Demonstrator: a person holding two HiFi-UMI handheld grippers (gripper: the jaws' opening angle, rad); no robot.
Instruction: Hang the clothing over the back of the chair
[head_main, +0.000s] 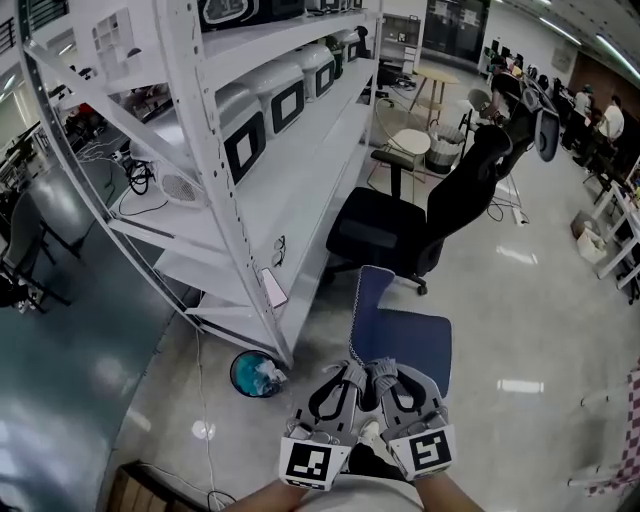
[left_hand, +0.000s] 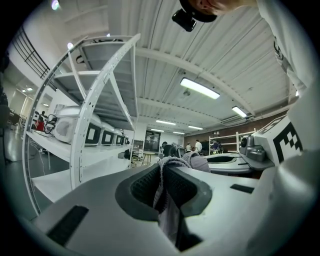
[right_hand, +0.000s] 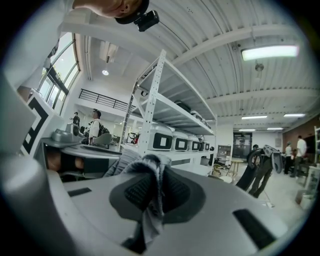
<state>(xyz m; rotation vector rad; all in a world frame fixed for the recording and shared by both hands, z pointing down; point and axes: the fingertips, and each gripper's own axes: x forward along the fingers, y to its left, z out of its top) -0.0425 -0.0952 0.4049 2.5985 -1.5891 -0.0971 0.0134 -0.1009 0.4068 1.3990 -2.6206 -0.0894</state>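
Left gripper view: clothing (left_hand: 169, 217) hangs lengthwise downward (pinched).

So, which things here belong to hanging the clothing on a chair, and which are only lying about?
For the job: grey clothing, pinched by left gripper and right gripper; blue chair just ahead, likely the target.
Lying about: black office chair, white shelving rack, teal waste bin, round stool.

left gripper (head_main: 348, 372) and right gripper (head_main: 388, 372): pale grey bodies, dark ribbed pads (left_hand: 145, 187), black-and-white square-marker cubes (head_main: 308, 462) at 6 o'clock.
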